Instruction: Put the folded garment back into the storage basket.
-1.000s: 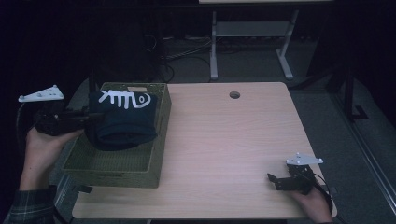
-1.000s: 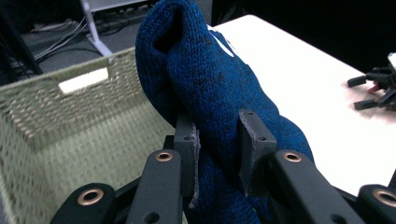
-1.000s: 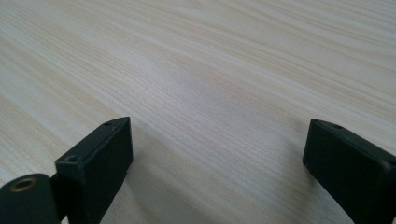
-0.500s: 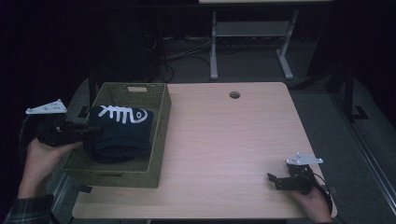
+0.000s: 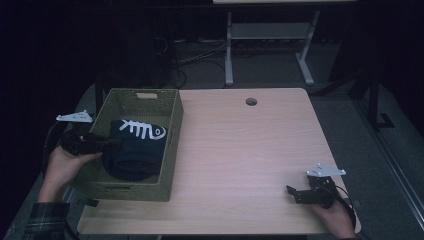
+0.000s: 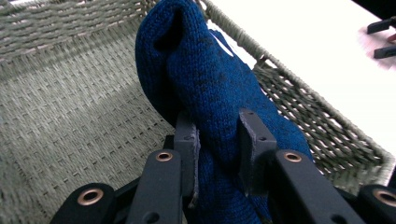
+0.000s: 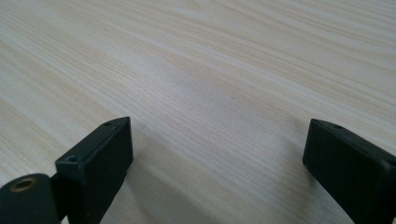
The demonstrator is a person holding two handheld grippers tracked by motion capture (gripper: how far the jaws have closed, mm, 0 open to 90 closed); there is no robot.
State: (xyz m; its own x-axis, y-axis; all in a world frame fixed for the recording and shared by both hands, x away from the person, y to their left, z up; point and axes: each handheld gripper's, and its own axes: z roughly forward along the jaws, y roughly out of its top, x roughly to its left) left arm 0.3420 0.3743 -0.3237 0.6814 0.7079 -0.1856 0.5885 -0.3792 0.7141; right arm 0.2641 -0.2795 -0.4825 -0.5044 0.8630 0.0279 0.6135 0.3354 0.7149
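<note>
High view: a light wood-grain table (image 5: 240,150) carries an olive-green woven basket (image 5: 170,145) at its left edge, with a cut-out handle in its far wall. Inside the basket lies a folded dark blue knitted garment (image 5: 132,155) bearing a white fish-skeleton motif (image 5: 142,130) on its upper face. The garment occupies the middle and near part of the basket floor and reaches toward the wall on the table side. A round cable hole (image 5: 251,101) is set near the table's far edge. On the floor beyond the table stands a white metal frame (image 5: 265,50), beside loose cables.

The left claw (image 5: 114,143), held in the person's left hand (image 5: 62,167), reaches over the basket's outer wall and meets the near left edge of the garment. Left gripper view: the left claw (image 6: 219,140) is clamped on a fold of the blue knit, its two black jaws pressing the fabric from either side; the woven basket floor (image 6: 70,107) and its rim (image 6: 299,93) lie behind, with the pale table surface past the rim.

The right claw (image 5: 291,192), held in the right hand (image 5: 335,217), rests low at the table's near right corner, well apart from the basket. Right gripper view: the right claw (image 7: 217,156) stands apart, with bare wood grain between its jaws.
</note>
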